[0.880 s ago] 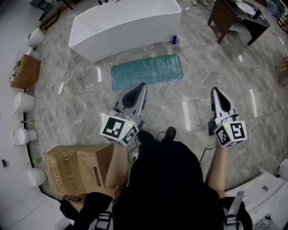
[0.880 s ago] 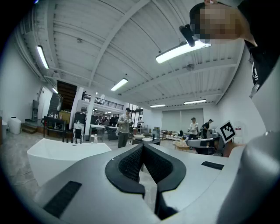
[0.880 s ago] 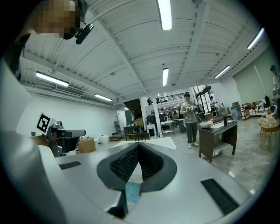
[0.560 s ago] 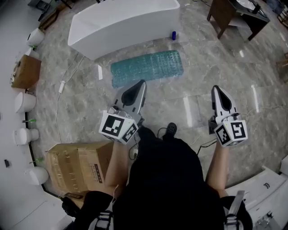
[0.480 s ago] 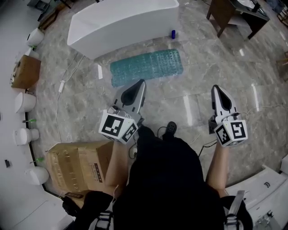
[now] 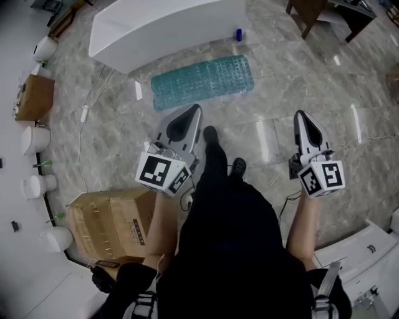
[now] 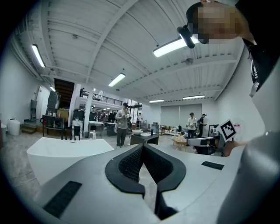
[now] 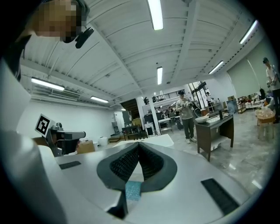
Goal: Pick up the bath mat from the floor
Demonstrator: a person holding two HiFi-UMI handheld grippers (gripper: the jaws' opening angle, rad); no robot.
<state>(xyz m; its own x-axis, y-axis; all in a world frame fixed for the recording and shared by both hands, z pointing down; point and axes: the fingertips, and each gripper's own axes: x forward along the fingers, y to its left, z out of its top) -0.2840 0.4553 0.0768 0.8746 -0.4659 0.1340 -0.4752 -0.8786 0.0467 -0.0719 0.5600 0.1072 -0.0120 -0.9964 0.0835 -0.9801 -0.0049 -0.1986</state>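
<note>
The teal bubbled bath mat [image 6: 203, 81] lies flat on the marble floor beside the white bathtub [image 6: 163, 28]. My left gripper [image 6: 194, 110] is held in the air, its tip a short way before the mat's near edge, jaws shut and empty. My right gripper [image 6: 301, 116] hovers to the right of the mat, further off, also shut with nothing in it. In the left gripper view the jaws [image 7: 142, 147] meet at the tip; in the right gripper view the jaws [image 8: 138, 145] meet too, and a sliver of the mat [image 8: 132, 191] shows through the gap below.
A cardboard box [image 6: 109, 224] sits on the floor at my left, and a white cable [image 6: 87, 112] runs along the floor by the tub. A dark wooden table [image 6: 324, 15] stands at the back right. A small blue bottle [image 6: 239, 34] stands by the tub. My foot [image 6: 211, 136] is stepping forward.
I have stepped toward the mat: one foot has swung forward between the grippers, and the mat and tub sit nearer to the left gripper's tip. Both grippers stay shut.
</note>
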